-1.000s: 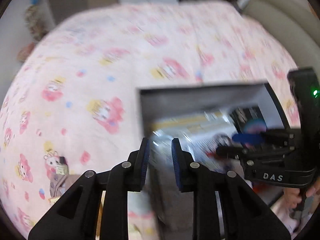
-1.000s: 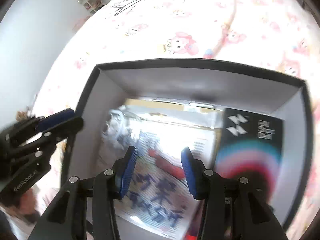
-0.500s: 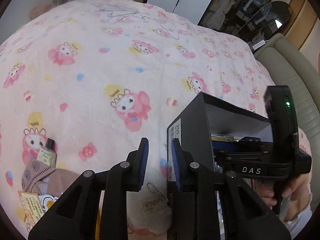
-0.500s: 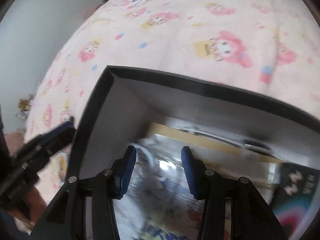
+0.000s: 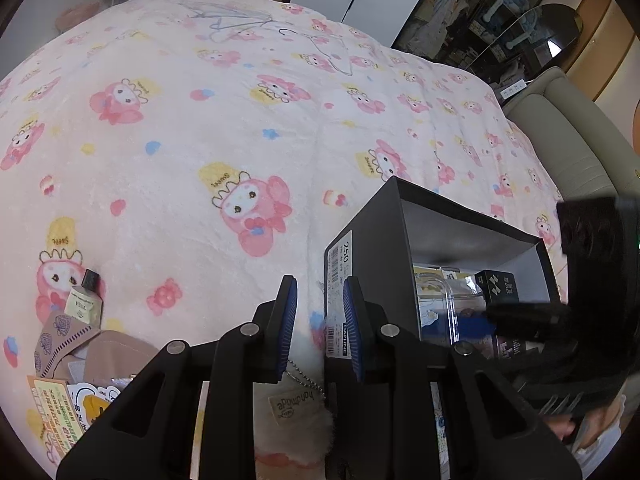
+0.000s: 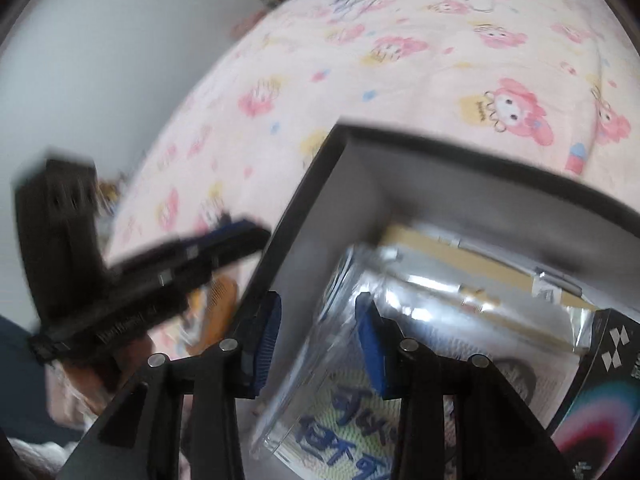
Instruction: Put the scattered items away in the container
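An open black box (image 5: 372, 248) was seen just right of the left jaws; a white plush keychain (image 5: 296, 420) lay beneath them.

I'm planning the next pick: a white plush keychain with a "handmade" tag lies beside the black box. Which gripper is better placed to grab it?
Left. The left gripper hangs open directly over the plush keychain, outside the black box. The right gripper is over the box's interior, its jaws closing on nothing.

I'm working in a home bedroom: a bed (image 5: 200, 128) under a pink cartoon-print blanket fills the frame, a padded beige headboard (image 5: 560, 136) stands at right, and glass-fronted cabinets (image 5: 472, 4) line the upper right.
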### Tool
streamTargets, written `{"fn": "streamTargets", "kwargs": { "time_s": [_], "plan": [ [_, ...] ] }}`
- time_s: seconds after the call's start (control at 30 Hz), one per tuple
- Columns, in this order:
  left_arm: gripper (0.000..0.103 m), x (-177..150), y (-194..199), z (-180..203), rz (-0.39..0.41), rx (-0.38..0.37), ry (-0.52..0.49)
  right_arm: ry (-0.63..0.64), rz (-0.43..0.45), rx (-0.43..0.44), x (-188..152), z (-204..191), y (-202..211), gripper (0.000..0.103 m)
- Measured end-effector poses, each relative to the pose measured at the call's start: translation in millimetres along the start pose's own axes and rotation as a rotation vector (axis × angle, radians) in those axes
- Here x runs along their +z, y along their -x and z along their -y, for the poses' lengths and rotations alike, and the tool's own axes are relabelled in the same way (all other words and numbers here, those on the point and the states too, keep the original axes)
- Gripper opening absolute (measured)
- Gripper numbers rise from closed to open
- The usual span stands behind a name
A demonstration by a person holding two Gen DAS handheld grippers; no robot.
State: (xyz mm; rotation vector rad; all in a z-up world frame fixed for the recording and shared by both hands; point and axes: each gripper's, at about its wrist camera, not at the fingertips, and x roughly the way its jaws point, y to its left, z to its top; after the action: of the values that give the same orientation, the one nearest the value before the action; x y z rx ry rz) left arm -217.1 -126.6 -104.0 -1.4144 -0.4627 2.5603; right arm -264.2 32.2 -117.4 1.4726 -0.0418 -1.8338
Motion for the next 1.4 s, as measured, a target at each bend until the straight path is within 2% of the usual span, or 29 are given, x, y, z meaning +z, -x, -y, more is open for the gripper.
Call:
{"fn": "streamTargets", "kwargs": {
  "time_s": [0.07,0.1,0.13,0.23,0.33,0.4,0.43,0.5,0.63,0.7,0.77,0.83,0.87,0.9,0.97,1.1,1.27,1.4],
  "plan": [
    [0.022,0.2,1.7,-1.5,0.003,0.001,0.004,0.008,-0.032,-0.034,-7.0,-5.2,-11.3,0.028],
    [0.022,0.5,2.6,-2.3,0.006,-0.001,0.006,0.013,-0.032,-0.045,-11.9,-7.4,-13.5,0.017],
    [0.023,0.7,3.5,-3.0,0.008,-0.003,0.007,0.010,-0.026,-0.054,-14.7,-9.1,-18.4,0.016],
    [0.026,0.0,6.9,-3.1,0.014,-0.013,0.009,-0.036,-0.017,0.036,-27.7,-5.7,-11.2,0.013],
    [0.027,-0.6,10.5,-0.5,0.020,-0.026,-0.001,-0.062,-0.063,0.086,-33.6,-2.7,-1.5,0.012],
    [0.027,-0.6,13.2,3.3,0.030,-0.035,-0.010,-0.074,-0.137,0.056,-34.7,-0.1,-1.9,0.018],
    [0.027,-1.0,16.4,5.3,0.037,-0.044,-0.016,-0.077,-0.168,0.015,-34.3,1.8,-3.8,0.032],
    [0.027,-1.6,21.6,9.5,0.047,-0.082,-0.027,-0.072,-0.210,-0.083,-34.9,4.9,-6.9,0.045],
    [0.027,-6.4,34.6,26.7,0.060,-0.172,-0.093,-0.052,-0.107,-0.160,-36.8,4.4,12.6,0.049],
    [0.027,-8.6,33.2,37.7,0.035,-0.235,-0.115,-0.074,-0.027,-0.172,-38.3,9.3,30.7,0.049],
    [0.027,-7.6,27.4,50.3,-0.009,-0.259,-0.119,-0.093,0.029,-0.235,-39.0,15.6,44.3,0.049],
    [0.027,-2.8,17.5,66.2,-0.053,-0.225,-0.128,-0.123,0.093,-0.314,-40.3,26.1,56.5,0.047],
    [0.027,0.7,9.1,78.1,-0.088,-0.176,-0.150,-0.135,0.106,-0.333,-42.0,32.0,58.6,0.044],
    [0.027,3.9,-1.3,90.4,-0.128,-0.116,-0.175,-0.153,0.108,-0.328,-42.0,37.1,56.1,0.038],
    [0.026,11.9,-25.7,108.2,-0.214,-0.007,-0.188,-0.191,0.094,-0.298,-41.5,46.2,46.7,0.037],
    [0.026,26.2,-67.6,130.4,-0.297,0.108,-0.220,-0.139,0.056,-0.312,-45.9,47.7,40.2,0.037],
    [0.026,20.2,-94.6,133.6,-0.428,0.173,-0.253,-0.089,0.013,-0.240,-38.5,43.0,31.5,0.037],
    [0.021,14.4,-88.8,128.9,-0.478,0.167,-0.266,-0.057,0.000,-0.257,-34.9,40.3,30.2,0.037]
  ]
}}
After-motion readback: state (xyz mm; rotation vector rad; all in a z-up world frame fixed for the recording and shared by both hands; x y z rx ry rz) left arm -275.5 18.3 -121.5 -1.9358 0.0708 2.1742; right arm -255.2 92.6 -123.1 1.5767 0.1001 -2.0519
